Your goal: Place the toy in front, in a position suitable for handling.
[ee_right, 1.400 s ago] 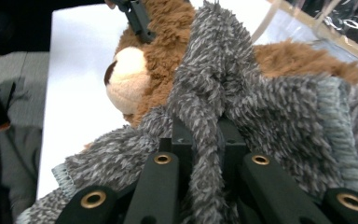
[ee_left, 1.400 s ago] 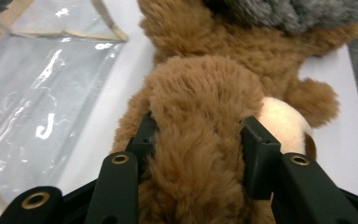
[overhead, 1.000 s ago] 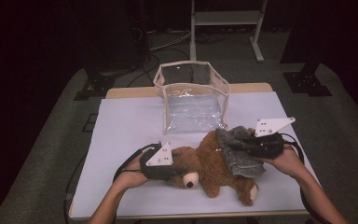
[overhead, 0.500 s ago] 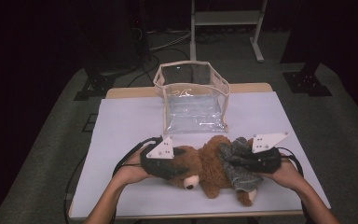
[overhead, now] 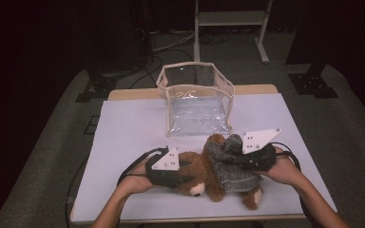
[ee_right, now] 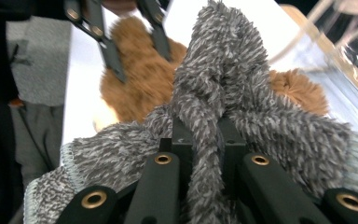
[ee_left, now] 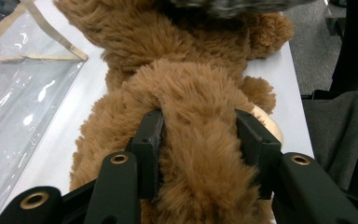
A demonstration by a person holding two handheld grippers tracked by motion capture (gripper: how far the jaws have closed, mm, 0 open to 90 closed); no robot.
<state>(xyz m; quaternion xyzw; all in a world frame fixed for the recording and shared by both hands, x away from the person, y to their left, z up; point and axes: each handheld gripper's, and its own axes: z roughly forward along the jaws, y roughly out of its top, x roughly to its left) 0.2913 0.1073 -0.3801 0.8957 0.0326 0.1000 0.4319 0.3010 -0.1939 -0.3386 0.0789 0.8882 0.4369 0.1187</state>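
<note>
A brown teddy bear lies on its side near the front of the white table. A grey fuzzy garment covers its body. My left gripper is shut on the bear. In the left gripper view the jaws have just been closing, and they squeeze a thick roll of brown fur. My right gripper is shut on the garment. In the right gripper view a bunched ridge of grey cloth stands up between its jaws. Beyond it the left gripper straddles the bear.
A clear plastic bag with beige trim stands open-topped just behind the bear, in the middle of the table. A metal stand and black stand feet are on the floor behind. Both cables trail near the front edge.
My right gripper has moved left and nearer with the grey garment, drawing it further along the bear. The left hand has stayed where it was, on the bear.
</note>
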